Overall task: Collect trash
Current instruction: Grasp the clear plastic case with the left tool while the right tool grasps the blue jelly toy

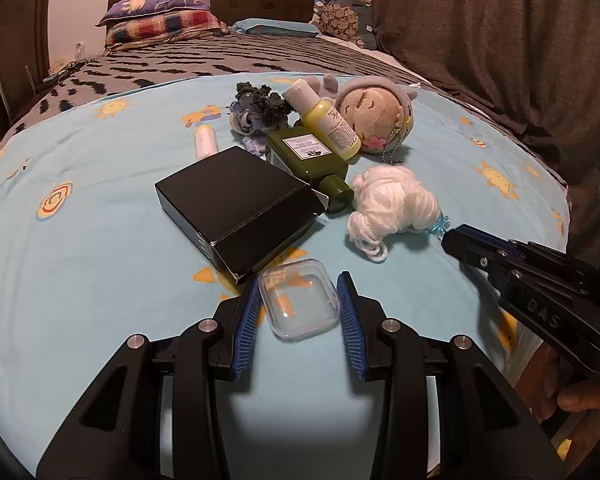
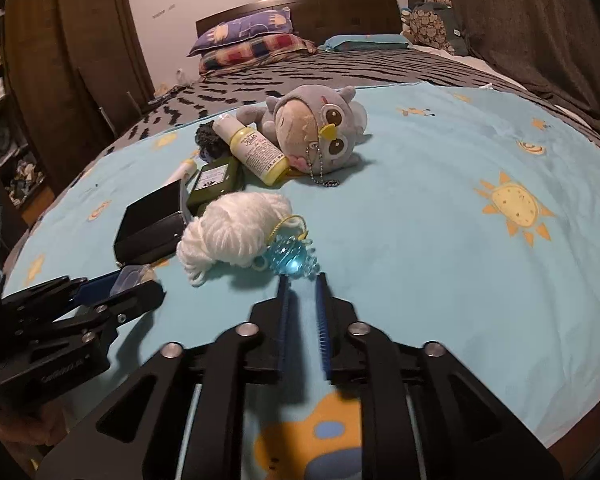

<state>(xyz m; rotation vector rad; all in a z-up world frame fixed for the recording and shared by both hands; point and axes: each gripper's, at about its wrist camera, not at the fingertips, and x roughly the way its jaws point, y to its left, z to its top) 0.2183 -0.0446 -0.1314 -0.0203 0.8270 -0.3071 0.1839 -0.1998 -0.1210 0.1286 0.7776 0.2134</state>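
A small clear plastic case (image 1: 299, 299) lies on the light blue sheet between the blue pads of my left gripper (image 1: 299, 280), which is open around it. A black cardboard box (image 1: 236, 204) lies just beyond, its flap open. My right gripper (image 2: 303, 278) is open with a narrow gap, its tips right behind a clear blue plastic trinket (image 2: 293, 261) that lies against a white yarn bundle (image 2: 228, 232). The right gripper (image 1: 452, 238) also shows at the right of the left wrist view. The left gripper (image 2: 136, 284) shows at the left of the right wrist view.
A green bottle (image 1: 308, 160), a yellow bottle (image 1: 332, 122), a white tube (image 1: 205, 142), a dark tangled clump (image 1: 260, 106) and an owl-hooded plush doll (image 2: 320, 132) lie further back. Pillows (image 1: 160, 16) sit at the headboard. A curtain (image 1: 500, 40) hangs right, a wardrobe (image 2: 60, 60) stands left.
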